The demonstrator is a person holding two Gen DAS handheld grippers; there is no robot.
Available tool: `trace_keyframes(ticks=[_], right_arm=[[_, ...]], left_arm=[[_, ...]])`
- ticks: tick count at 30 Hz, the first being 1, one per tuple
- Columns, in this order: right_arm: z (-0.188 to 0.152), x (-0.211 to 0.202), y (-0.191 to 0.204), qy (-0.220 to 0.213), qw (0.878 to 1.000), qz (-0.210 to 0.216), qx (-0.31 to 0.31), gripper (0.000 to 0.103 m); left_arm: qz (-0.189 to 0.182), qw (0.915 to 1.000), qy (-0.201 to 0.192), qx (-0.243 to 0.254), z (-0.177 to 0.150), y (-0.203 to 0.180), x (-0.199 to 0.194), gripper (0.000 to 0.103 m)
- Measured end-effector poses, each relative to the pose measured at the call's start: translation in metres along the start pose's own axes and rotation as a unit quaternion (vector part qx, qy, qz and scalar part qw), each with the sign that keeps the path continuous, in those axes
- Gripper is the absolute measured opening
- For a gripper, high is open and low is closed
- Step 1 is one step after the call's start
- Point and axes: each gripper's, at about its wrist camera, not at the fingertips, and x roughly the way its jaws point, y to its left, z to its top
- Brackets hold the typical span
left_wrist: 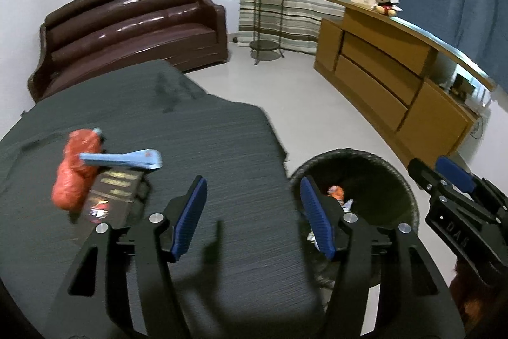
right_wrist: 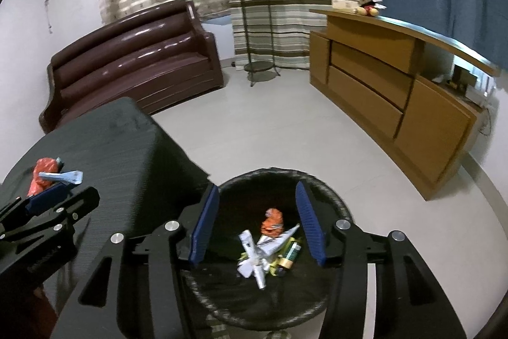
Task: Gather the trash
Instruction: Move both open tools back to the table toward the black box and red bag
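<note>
A black wicker bin (right_wrist: pixel 333 196) stands on the floor beside the dark-clothed table (left_wrist: pixel 222 148). Inside lie an orange wrapper (right_wrist: pixel 272 222), white tubes (right_wrist: pixel 254 259) and a green packet (right_wrist: pixel 290 253). My right gripper (right_wrist: pixel 257 224) hangs open above the bin with nothing between its fingers. My left gripper (left_wrist: pixel 254 218) is open over the table's right edge, empty, with the bin (left_wrist: pixel 381 180) just right of it. On the table's left lie an orange bag (left_wrist: pixel 74 170), a light blue wrapper (left_wrist: pixel 127 159) and a dark box (left_wrist: pixel 111 199).
A brown leather sofa (left_wrist: pixel 133 27) stands behind the table. A wooden cabinet (left_wrist: pixel 397 78) with a plush toy (left_wrist: pixel 385 3) runs along the right. A metal plant stand (left_wrist: pixel 268 5) with a potted plant is by the striped curtain. Pale floor lies between them.
</note>
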Motion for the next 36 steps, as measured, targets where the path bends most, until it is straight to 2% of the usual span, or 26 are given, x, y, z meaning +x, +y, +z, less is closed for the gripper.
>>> trace_keyframes(ticks=[12,21,36], right_arm=[[-0.003,0.000,0.068,0.011,0.998,0.056,-0.040,0.051],[-0.010,-0.002,0.128,0.022,0.992,0.099,-0.070,0.055],[-0.027,-0.004,0.212,0.045,0.983,0.138,-0.115,0.063]], left_arm=[[0.063,0.9970,-0.004,-0.045,-0.016,0.087,-0.030,0.060],[0.118,0.9888,-0.002,-0.092,-0.034,0.158,-0.050,0.060],[0.153,0.9789,0.007,-0.136,-0.060,0.235,-0.067,0.060]])
